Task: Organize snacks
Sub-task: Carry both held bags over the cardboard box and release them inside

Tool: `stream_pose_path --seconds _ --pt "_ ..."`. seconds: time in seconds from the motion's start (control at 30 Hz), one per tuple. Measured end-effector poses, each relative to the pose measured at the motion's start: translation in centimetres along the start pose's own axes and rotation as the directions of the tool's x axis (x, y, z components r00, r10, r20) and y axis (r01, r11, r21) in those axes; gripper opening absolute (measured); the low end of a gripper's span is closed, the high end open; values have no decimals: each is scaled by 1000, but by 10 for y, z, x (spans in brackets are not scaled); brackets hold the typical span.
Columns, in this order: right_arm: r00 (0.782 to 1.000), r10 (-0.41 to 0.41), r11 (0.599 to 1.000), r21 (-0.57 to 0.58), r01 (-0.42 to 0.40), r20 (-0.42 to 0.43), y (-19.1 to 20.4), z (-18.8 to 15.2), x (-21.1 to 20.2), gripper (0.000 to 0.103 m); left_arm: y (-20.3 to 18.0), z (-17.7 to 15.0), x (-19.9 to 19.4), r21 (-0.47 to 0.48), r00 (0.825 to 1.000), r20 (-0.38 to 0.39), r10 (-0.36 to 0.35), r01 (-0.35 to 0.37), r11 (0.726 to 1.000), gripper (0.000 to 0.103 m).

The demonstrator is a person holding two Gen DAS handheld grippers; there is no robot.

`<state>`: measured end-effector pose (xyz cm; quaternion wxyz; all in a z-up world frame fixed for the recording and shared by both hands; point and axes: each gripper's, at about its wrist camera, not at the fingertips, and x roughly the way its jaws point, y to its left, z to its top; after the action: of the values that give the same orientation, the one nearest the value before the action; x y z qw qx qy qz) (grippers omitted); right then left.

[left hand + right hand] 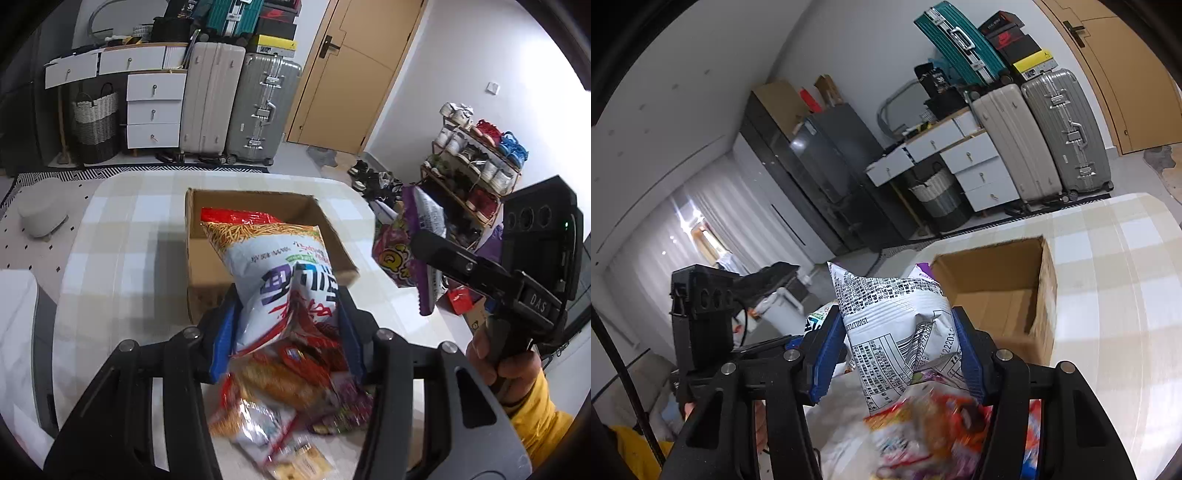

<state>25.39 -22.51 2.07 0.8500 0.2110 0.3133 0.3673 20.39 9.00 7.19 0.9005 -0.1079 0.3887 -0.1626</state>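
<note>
Gripping a white-and-red noodle-snack bag (273,273), the left tool (288,332) clamps it above a blurred snack pile (291,406), perhaps several packets. One open cardboard box (207,229) stands just beyond on the checked bench (122,229), with bare cloth around. The right tool (901,347) is closed on a purple bag (897,314). Three suitcases (236,103) and a door (354,74) line the far wall.

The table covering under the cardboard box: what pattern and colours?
A checked tablecloth in beige, white and pale grey squares; the left wrist view shows it best.
</note>
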Motion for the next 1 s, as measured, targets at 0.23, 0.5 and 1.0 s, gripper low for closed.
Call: stream_pose_path --seconds 0.23,0.5,1.0 --pt "992 -79 997 -4 79 -96 -30 30 62 58 9 44 77 1 998 -52 34 -34 999 46" --pt "966 -165 984 27 173 -201 -75 36 117 58 32 71 171 -30 988 -147 44 -49 998 46" --pt "934 -274 961 -83 262 -229 -89 33 144 59 62 51 250 -61 975 -218 49 -64 996 47"
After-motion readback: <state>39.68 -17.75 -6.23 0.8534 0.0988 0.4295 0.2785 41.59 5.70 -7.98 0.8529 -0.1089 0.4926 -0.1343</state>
